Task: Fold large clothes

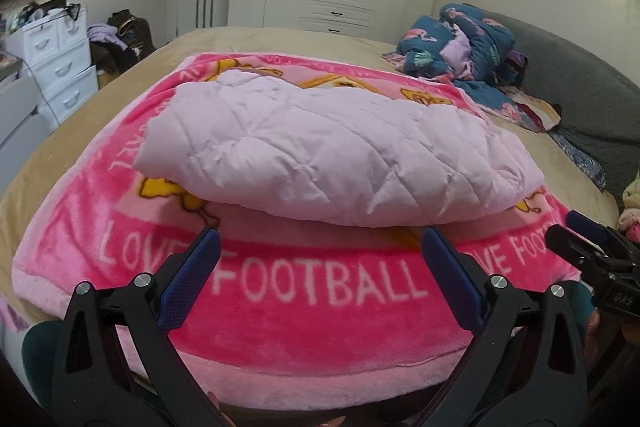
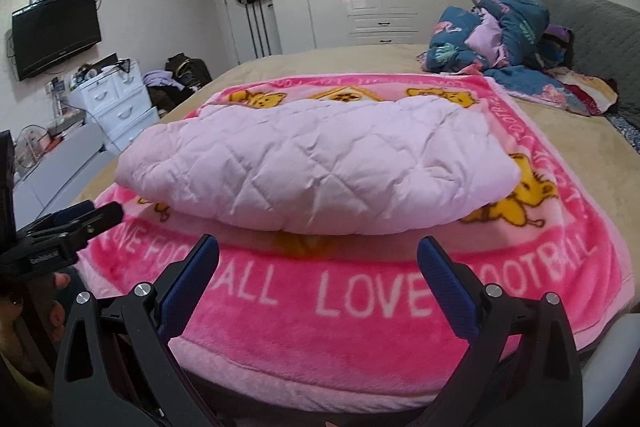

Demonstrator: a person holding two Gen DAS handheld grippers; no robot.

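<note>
Lilac quilted garment [image 1: 320,155] lies folded into a thick bundle on the pink football blanket [image 1: 320,291], which is spread over the bed [image 1: 280,39]. Left gripper [image 1: 320,247] hovers just short of the bundle's near edge, jaws spread wide and empty; right gripper [image 2: 318,247] beside it does likewise, jaws released, gripping nothing.

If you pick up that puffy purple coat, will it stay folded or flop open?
The folded lilac quilted coat would probably flop open, since its creased fabric sags at the edges. It looks padded, so likely light for its bulk. The shiny shell may slide on the pink fleece blanket.
</note>
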